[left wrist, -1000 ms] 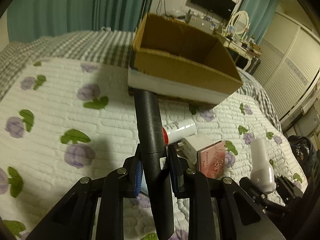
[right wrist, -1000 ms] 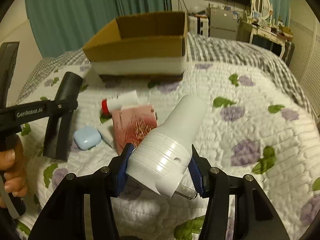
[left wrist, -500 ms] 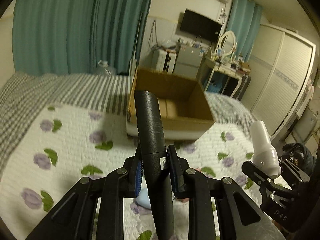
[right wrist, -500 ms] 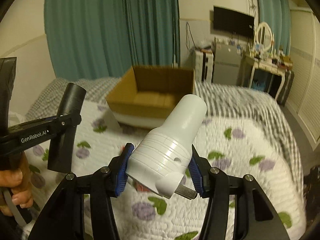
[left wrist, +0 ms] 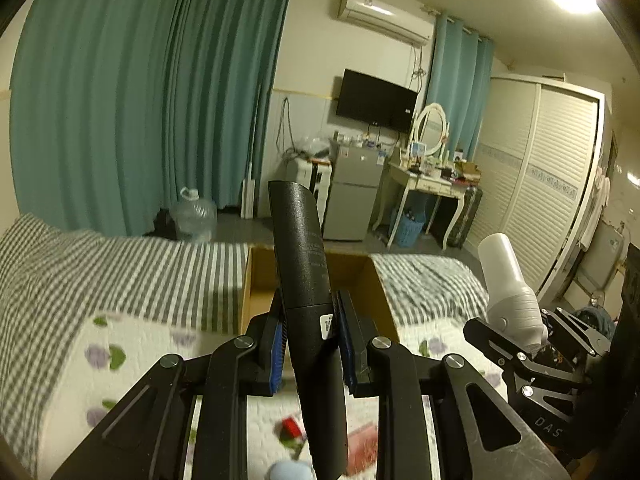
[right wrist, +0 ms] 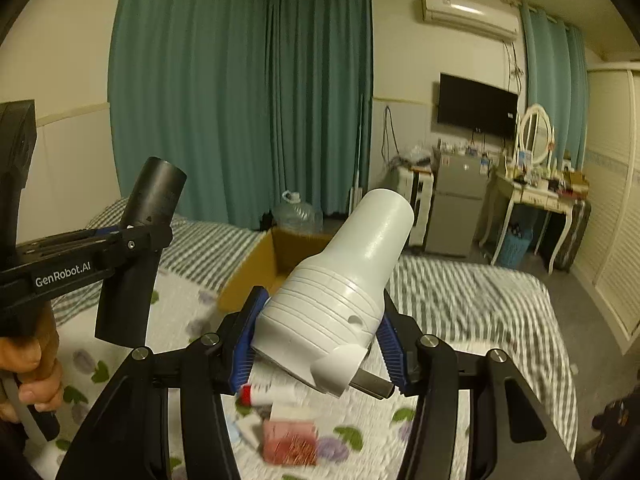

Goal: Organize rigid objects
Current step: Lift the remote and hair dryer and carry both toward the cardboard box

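Cardboard box (left wrist: 256, 280), open-topped, sits on the bed at 12 o'clock from both grippers; the little of its inside that shows looks bare, the rest is hidden. Left gripper (left wrist: 310, 344): jaws clamped tight on a black tube (left wrist: 304, 264), held upright and clear of the quilt (left wrist: 60, 380). Right gripper (right wrist: 320, 344): jaws closed on the ribbed base of a white flask (right wrist: 348, 280), its neck tilted toward 1 o'clock. Both items are in the air, short of the box. Left on the quilt, near 6 o'clock below the grippers: a red-capped tube (right wrist: 268, 394), a pink packet (right wrist: 290, 442), a pale blue case (left wrist: 290, 472), blurred. Judged progress: early; two items lifted, none seen boxed, at least three awaiting collection.
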Tool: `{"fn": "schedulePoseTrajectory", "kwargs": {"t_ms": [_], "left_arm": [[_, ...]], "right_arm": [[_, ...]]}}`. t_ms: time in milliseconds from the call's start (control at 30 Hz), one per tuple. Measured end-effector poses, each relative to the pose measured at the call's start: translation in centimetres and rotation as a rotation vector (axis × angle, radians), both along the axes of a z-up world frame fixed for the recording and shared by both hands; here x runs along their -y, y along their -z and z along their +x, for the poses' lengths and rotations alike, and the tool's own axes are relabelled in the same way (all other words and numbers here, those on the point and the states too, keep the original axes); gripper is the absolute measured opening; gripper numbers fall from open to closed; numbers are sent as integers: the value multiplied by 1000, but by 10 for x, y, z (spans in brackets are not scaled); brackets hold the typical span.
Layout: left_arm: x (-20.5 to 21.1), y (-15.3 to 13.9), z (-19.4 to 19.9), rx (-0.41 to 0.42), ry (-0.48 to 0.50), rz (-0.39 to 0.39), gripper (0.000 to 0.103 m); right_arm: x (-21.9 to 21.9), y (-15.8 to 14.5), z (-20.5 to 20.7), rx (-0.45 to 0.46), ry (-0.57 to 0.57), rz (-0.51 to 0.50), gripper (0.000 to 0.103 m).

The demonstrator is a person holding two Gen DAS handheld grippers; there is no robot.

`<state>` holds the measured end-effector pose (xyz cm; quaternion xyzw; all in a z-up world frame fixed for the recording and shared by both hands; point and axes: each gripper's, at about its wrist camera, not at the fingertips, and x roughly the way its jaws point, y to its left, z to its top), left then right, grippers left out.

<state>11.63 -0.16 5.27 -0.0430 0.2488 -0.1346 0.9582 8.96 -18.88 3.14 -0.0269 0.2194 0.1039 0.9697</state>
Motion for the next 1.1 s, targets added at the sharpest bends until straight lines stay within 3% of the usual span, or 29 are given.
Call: {"fn": "schedulePoseTrajectory", "kwargs": {"t_ms": [233, 467, 667, 1100], "left_arm": [[8, -9, 44, 46, -5, 24, 23], [17, 10, 98, 14, 6, 24, 23], [26, 47, 144, -62, 39, 25, 23], [46, 124, 195, -237, 87, 69, 23]], "right_arm": [[-3, -16, 42, 63, -10, -22, 53], [-9, -6, 96, 80, -28, -58, 53], [-23, 31, 145, 29, -70, -97, 53], [-33, 134, 194, -170, -121, -156, 52]]}}
